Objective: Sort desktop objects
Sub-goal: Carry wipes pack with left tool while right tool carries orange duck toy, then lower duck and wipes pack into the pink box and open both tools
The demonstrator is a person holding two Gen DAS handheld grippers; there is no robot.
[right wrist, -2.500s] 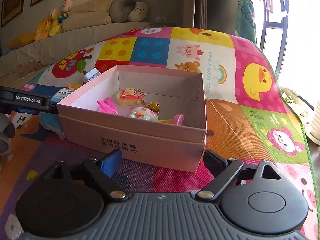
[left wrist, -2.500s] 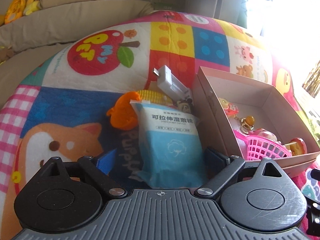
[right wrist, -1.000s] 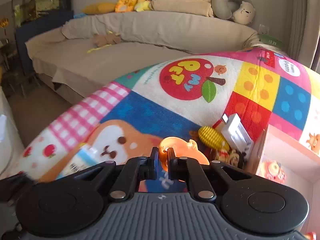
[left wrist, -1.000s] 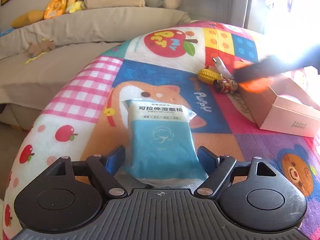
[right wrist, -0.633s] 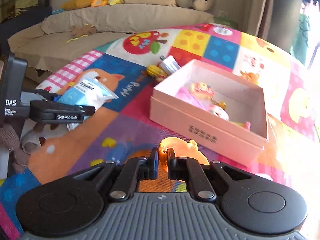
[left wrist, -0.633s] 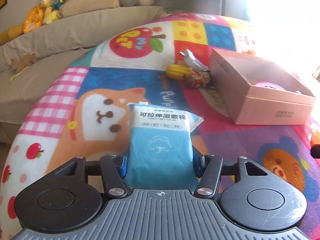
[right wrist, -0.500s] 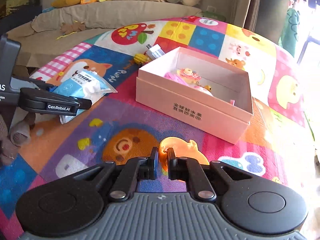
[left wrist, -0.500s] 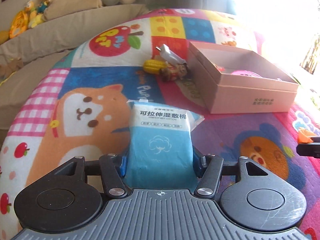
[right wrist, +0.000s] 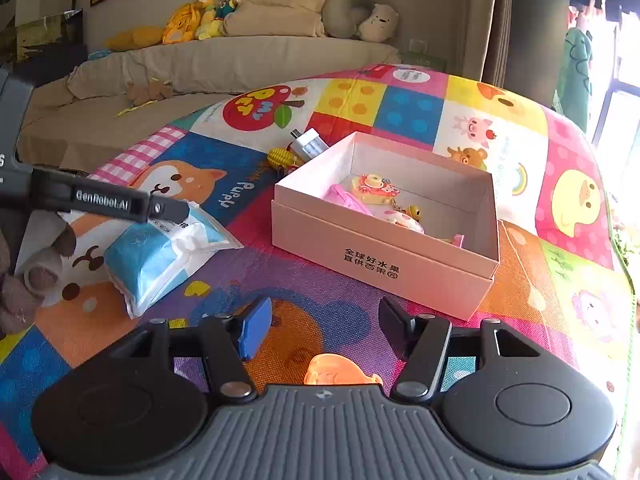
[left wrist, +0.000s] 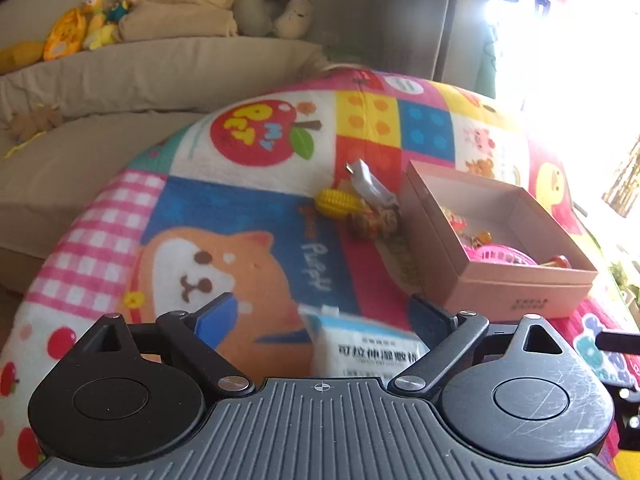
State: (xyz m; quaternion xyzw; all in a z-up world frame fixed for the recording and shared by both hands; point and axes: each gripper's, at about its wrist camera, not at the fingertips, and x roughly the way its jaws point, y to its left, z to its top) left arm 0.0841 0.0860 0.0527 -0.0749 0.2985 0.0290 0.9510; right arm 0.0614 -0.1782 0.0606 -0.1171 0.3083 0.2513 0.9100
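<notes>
A patchwork mat (right wrist: 420,120) with cartoon animals covers the surface, and a beige sofa (right wrist: 224,60) with plush toys (right wrist: 208,8) stands behind it.

On the mat sits an open pink box (right wrist: 384,256), upright, lid off. Inside it lie a pink basket (left wrist: 506,257), a round yellow-and-pink toy (right wrist: 374,188) and other small trinkets too jumbled to name.

To the left of the box, apart from it, a blue-and-white pack (right wrist: 160,256) of cotton pads lies flat on the mat. In the left wrist view its printed end (left wrist: 372,346) shows low between the fingers, nearer the right one, blurred.

The left tool (left wrist: 320,314) is spread wide over the pack, its fingers clear of it on both sides. In the right wrist view one black finger (right wrist: 104,200) of this tool crosses just above the pack's far end.

The right tool (right wrist: 324,320) is also wide apart, above the mat just in front of the box. An orange toy (right wrist: 340,372) lies on the mat between its fingers, close to the tool body, touching neither pad.

Beyond the box's far left corner, a white charger (right wrist: 310,144), a yellow corn toy (right wrist: 282,157) and a small brown figure (left wrist: 374,220) sit bunched together; the figure is just beside the box wall.
</notes>
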